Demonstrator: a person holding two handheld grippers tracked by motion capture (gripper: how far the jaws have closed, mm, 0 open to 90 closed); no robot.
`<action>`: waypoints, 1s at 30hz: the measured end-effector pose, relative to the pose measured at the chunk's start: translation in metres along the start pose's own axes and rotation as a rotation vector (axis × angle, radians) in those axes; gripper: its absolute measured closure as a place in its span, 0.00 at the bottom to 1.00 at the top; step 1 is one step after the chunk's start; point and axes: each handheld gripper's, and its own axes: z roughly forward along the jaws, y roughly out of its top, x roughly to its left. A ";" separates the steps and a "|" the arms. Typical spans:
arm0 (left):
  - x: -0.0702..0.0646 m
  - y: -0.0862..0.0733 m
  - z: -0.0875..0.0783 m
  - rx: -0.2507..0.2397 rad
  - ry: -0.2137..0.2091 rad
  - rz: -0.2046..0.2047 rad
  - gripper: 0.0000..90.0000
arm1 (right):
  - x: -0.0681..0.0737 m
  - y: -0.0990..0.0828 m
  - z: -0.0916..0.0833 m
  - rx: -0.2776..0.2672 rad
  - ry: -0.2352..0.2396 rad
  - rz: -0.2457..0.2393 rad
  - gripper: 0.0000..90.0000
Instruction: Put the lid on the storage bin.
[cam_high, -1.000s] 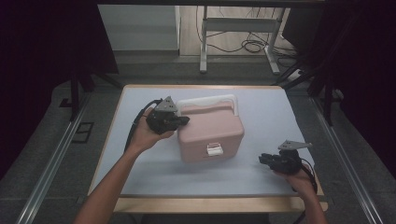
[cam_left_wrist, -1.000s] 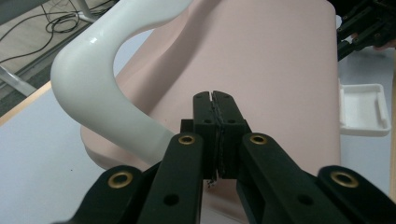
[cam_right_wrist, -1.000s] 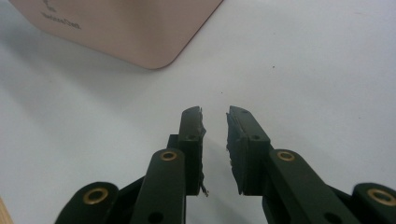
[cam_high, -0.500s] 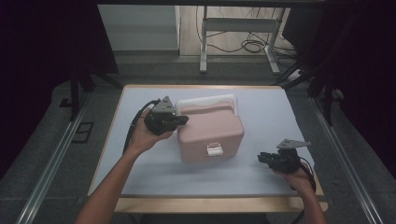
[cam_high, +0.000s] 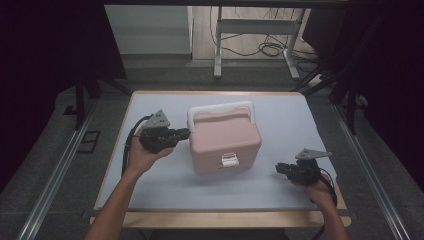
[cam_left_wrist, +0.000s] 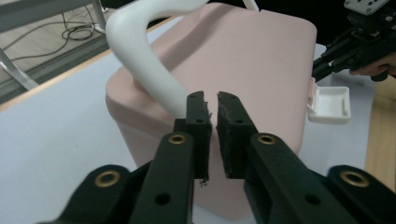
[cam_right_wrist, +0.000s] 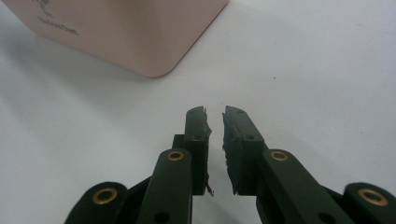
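A pink box (cam_high: 225, 142) with a white handle (cam_high: 220, 109) and a white front latch (cam_high: 229, 160) stands mid-table. My left gripper (cam_high: 185, 133) is just off the box's left side, pointing at it. In the left gripper view my left gripper (cam_left_wrist: 211, 100) faces the handle's base (cam_left_wrist: 140, 56) and the lid (cam_left_wrist: 252, 60). Its jaws have just been opening, leaving a narrow gap with nothing between them. My right gripper (cam_high: 278, 168) rests at the front right, apart from the box. Its tips (cam_right_wrist: 215, 114) hover over the mat near the box's corner (cam_right_wrist: 116, 28); the jaws have just been closing on nothing, and a slit remains.
The pale mat (cam_high: 150, 185) covers the wooden table, with free room in front of and left of the box. The latch flap (cam_left_wrist: 329, 103) sticks out from the box's front. Metal rails (cam_high: 60, 170) run along the floor at both sides, and cables (cam_high: 270, 49) lie beyond the table.
My left gripper has drawn back to the left, off the box's lid by the handle, and its jaws have parted slightly. The box and the right hand have stayed put.
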 end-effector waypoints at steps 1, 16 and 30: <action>0.000 -0.003 -0.001 0.001 0.007 -0.004 0.85 | 0.000 0.000 0.000 -0.002 -0.001 -0.002 0.88; -0.001 -0.055 0.004 0.070 0.031 -0.112 0.58 | 0.003 -0.003 -0.004 -0.020 -0.014 -0.011 0.76; -0.007 -0.102 0.018 0.194 0.033 -0.212 0.54 | -0.002 -0.021 -0.020 -0.052 -0.116 0.022 0.56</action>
